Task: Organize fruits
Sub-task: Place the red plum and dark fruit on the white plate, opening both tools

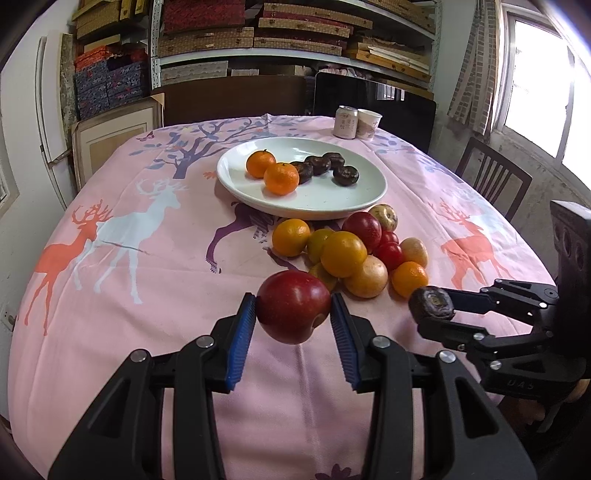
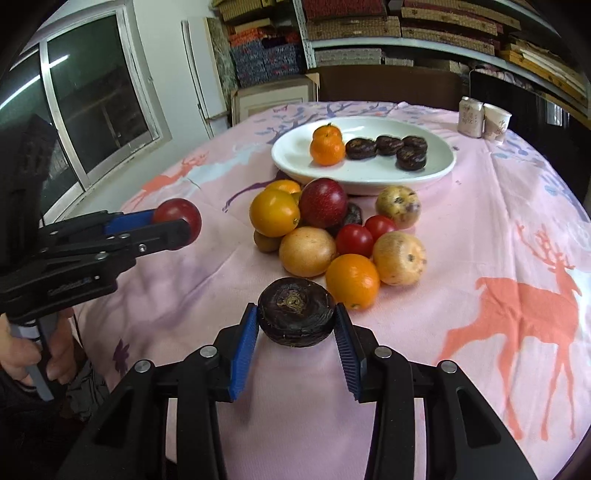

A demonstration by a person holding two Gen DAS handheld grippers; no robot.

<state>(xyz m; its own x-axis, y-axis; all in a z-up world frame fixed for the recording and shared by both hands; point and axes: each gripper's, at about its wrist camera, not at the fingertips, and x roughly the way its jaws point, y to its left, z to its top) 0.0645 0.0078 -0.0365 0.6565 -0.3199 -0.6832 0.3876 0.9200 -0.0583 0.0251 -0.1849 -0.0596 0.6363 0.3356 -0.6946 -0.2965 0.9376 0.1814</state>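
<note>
On the desk [image 1: 147,295] the plate [image 1: 347,206] is the landmark. In it lie two oranges [image 1: 271,171] to the left and four chestnuts [image 1: 327,166] to the right. Just before the plate sits the heap of fruit [image 1: 351,247]. Behind the plate to the right stand a can [image 1: 346,122] and a cup [image 1: 369,124], touching. Shelves [image 1: 295,37] rise well behind the plate.

Daylit room, sharp in the middle, bent at the edges

Daylight pours through the window [image 1: 535,85], which blows out to pure white glare in the left wrist view. The tablecloth [image 1: 147,295] is evenly lit with soft, faint shadows. Both fisheye pictures curve strongly toward dark vignetted corners. The shelves [image 2: 406,33] behind look dimmer and slightly soft.
</note>
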